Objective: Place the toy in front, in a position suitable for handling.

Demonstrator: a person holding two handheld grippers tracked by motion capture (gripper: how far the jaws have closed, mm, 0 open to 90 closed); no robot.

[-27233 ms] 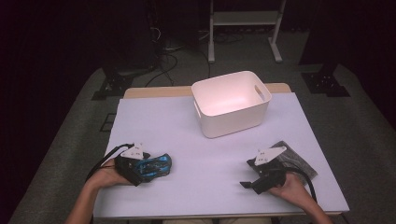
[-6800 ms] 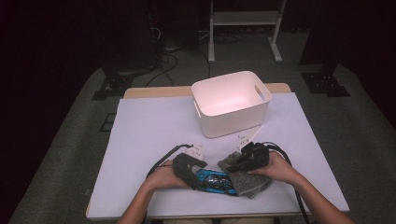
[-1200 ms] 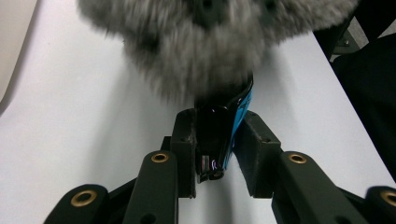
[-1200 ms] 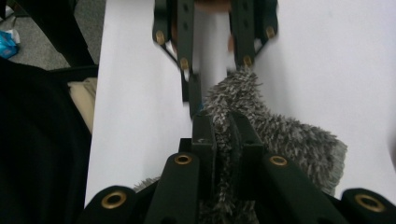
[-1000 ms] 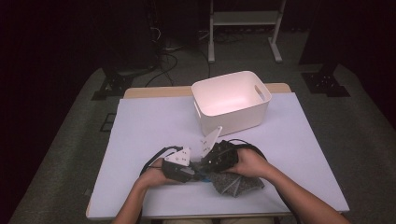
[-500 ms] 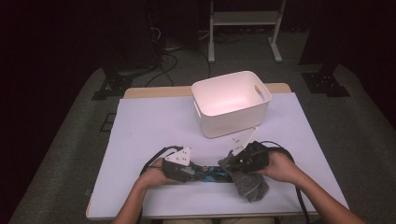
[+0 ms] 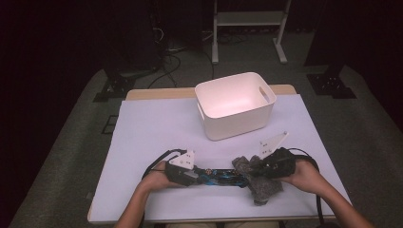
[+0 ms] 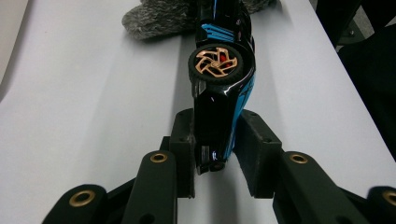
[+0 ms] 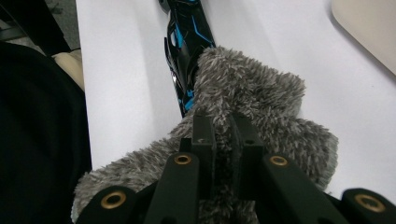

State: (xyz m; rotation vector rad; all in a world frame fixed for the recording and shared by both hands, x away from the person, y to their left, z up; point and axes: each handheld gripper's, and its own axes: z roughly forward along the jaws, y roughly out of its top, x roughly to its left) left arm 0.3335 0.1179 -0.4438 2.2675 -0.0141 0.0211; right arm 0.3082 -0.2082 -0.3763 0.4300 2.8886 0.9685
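Since half a second back, my right gripper (image 7: 264, 167) has slid rightward, dragging the grey fuzzy cloth (image 7: 259, 183) along the blue toy car (image 7: 219, 177). Its jaws pinch the cloth shut. My left gripper (image 8: 215, 154) clamps the car's end; the car lies near the table's (image 7: 157, 123) front edge.

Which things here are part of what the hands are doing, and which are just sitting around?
In use:
- toy car, clamped on its side in the left gripper
- grey fluffy cloth, pinched by the right gripper, against the car

Lying about:
- white bin
- cables on the floor
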